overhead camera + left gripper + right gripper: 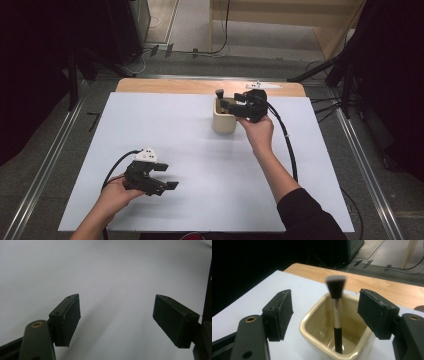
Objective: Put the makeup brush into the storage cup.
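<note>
White surface w/ wood strip at far edge. Brush stands upright in cream cup, bristles up, near that edge. Right claw wide around it, not touching; left claw wide, nothing between, lots of bare sheet nearer than cup.

In the right gripper view, the brush head at upper centre is smeared by blur, and the cream cup is cut off by the bottom edge. In the high view, the right gripper hides part of the cup's rim, and both forearms leave the frame at the bottom.
</note>
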Demonstrator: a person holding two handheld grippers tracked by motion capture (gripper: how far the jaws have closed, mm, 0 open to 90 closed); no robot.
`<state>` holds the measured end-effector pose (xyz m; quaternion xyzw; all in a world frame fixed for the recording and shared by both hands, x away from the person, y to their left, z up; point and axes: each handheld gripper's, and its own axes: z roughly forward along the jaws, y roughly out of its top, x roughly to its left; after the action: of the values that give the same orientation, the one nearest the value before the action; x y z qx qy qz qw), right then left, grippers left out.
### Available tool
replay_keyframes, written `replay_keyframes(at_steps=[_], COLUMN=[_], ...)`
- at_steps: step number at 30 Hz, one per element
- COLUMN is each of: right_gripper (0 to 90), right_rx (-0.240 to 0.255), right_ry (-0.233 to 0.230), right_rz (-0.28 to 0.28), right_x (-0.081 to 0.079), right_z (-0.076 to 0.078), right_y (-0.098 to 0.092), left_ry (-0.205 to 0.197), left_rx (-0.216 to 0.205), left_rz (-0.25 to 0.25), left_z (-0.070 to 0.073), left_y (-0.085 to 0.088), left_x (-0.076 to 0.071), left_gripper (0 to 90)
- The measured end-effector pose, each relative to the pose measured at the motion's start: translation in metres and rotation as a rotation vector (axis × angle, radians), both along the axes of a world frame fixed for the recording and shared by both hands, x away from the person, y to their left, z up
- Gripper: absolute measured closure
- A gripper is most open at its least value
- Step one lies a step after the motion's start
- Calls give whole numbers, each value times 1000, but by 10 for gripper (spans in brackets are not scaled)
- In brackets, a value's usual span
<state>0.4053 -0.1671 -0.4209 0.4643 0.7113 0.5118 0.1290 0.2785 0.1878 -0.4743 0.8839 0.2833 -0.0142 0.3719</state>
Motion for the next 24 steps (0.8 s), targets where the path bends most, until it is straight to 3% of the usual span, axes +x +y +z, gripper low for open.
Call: replay_keyframes(at_steps=[12,24], right_gripper=[274,276], right_rx=[-29,-75], right_ry=[36,93], right_rz=[77,202], right_x=[-16,-38], right_z=[1,-10], right_y=[4,14], left_ry=[3,2], left_rx=[-1,3], left_rz=[4,7], left_z=[0,-1], left_y=[1,1], left_x=[1,1], left_gripper=[232,231])
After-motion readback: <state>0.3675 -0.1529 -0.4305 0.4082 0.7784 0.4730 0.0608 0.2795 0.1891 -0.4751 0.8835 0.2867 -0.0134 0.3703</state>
